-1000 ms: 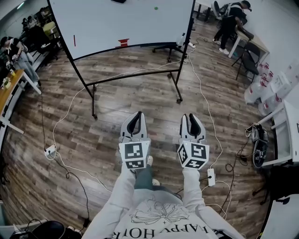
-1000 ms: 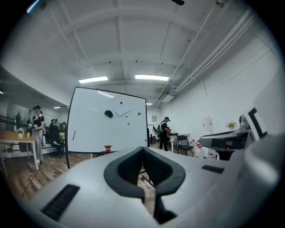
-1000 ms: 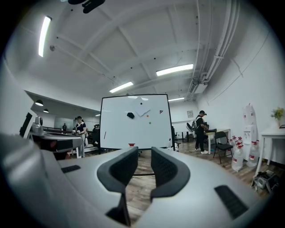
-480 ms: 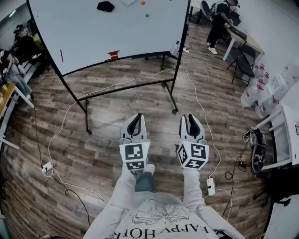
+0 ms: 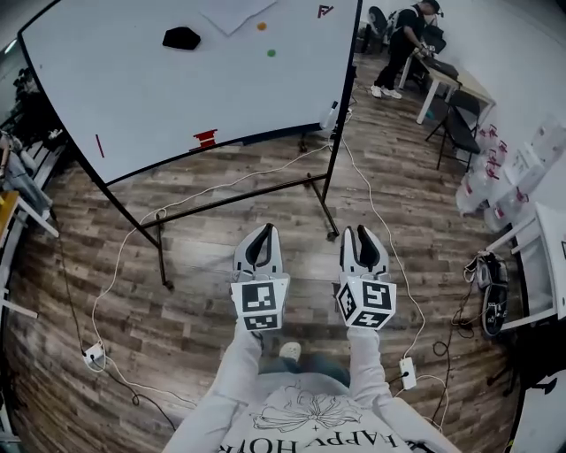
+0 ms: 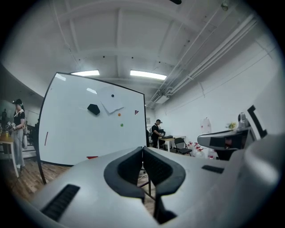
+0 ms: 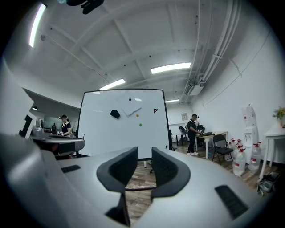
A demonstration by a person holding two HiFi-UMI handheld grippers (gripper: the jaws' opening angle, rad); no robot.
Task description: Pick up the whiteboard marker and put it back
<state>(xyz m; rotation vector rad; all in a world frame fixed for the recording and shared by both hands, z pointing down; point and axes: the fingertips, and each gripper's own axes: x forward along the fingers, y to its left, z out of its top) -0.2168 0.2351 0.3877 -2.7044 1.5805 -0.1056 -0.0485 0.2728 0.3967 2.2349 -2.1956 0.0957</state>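
Left hand-held gripper (image 5: 263, 232) and right hand-held gripper (image 5: 362, 232), both empty, face the whiteboard (image 5: 133, 80).
The red whiteboard marker (image 5: 99, 146) sits upright on it, well ahead and leftward; left jaws together, right jaws narrowly apart, having just been opening.

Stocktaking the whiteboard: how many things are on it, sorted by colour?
Black block: 1
White paper sheet: 1
Orange dot: 1
Green dot: 1
Red (thin stick, bottom-edge piece, corner mark): 3
Total: 7
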